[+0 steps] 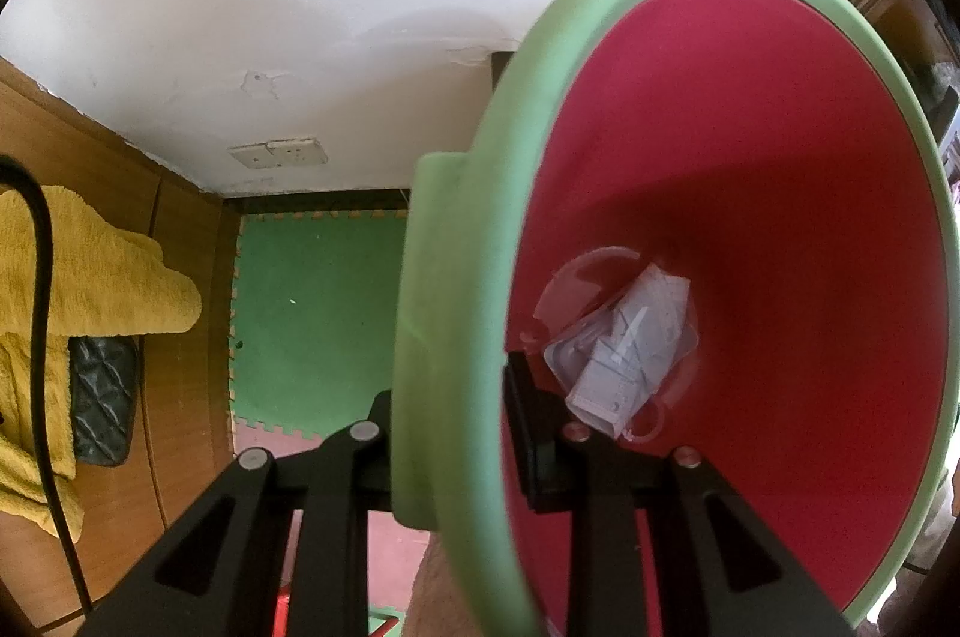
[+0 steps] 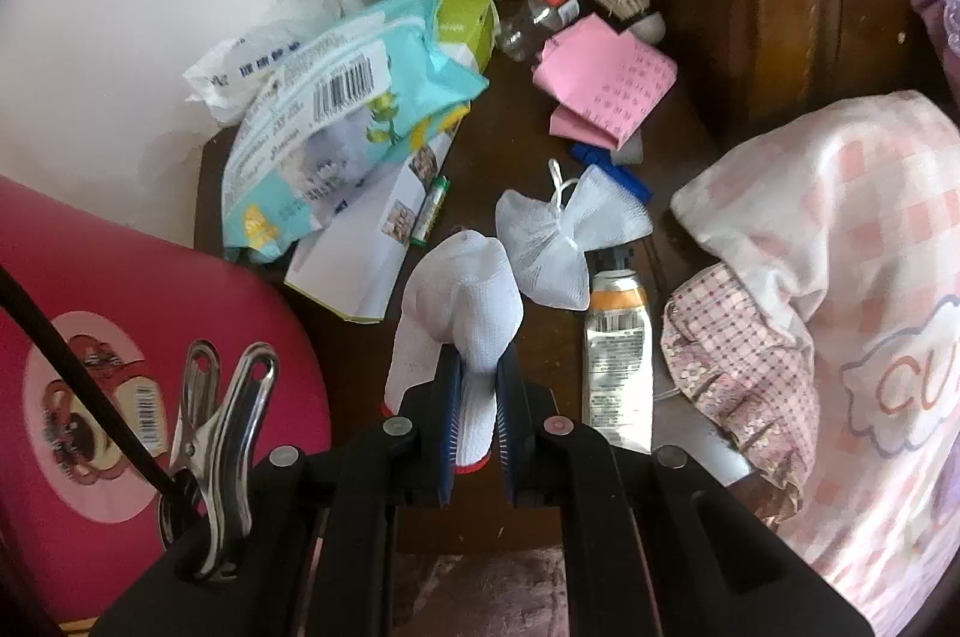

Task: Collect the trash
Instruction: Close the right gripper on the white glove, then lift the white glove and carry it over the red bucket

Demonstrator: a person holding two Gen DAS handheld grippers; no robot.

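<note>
We've got a white knitted sock w/ a red cuff edge (image 2: 474,331) pinched between the blue pads of the right gripper (image 2: 480,427), jaws clamped on its middle, toe end flopping fwd over the dark wooden tabletop (image 2: 516,138). Grip is on a thin fold only, so it could slide out if we swing fast.

The left gripper (image 1: 456,433) is closed on the green rim of the round bin w/ a red inside (image 1: 780,193); one finger sits inside the wall, one outside. Bin already holds clear plastic packaging w/ a paper insert (image 1: 624,337) at the bottom. It hangs from one rim point, so it may tilt or twist and the mouth could drift away from the drop.

Risks around the sock: the dangling toe is just beside a white mesh pouch tied w/ string (image 2: 549,235) and could drag it, or nudge the orange-and-white tube (image 2: 618,355) next to it. Further left, the teal wet-wipes pack (image 2: 336,114) leans on a white booklet (image 2: 360,247), a loose pile. The pink checked cloth (image 2: 840,277) on the right could snag too.
</note>
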